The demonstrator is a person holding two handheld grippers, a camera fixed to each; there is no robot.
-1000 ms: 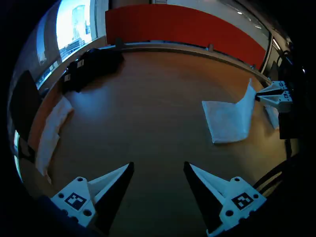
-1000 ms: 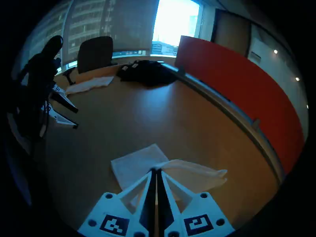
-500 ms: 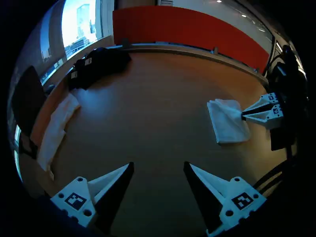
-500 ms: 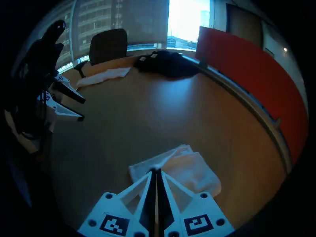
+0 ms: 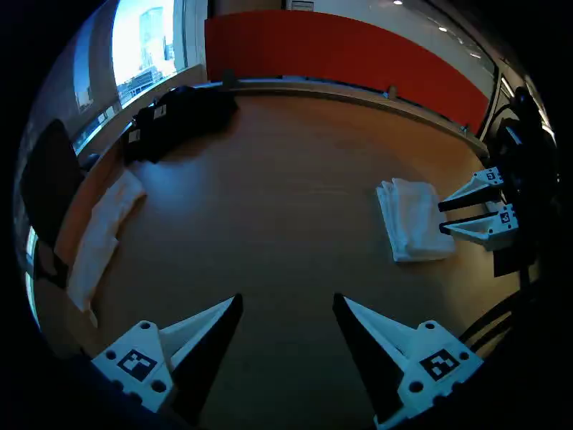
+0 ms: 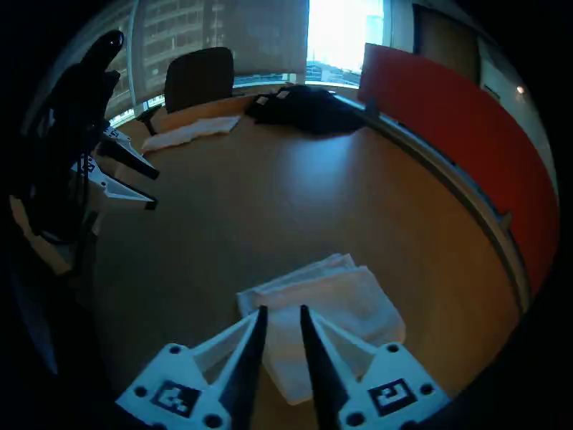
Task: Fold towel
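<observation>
Folded towel [image 6: 336, 301] just ahead of right hand-held gripper [image 6: 281, 309], jaws apart.

Tbl [image 5: 286, 186] w/ folded towel [image 5: 415, 218], cloth [image 5: 100, 229], bag [image 5: 179, 118]

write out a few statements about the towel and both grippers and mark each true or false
1. The right gripper is open at the near edge of the folded towel. True.
2. The left gripper is shut on the folded towel. False: it is open over bare table, apart from the towel.
3. The folded towel lies flat on the table. True.
4. The black bag sits on the folded towel. False: it lies far off, near the window.
5. A second pale cloth lies by the table's edge near a chair. True.
</observation>
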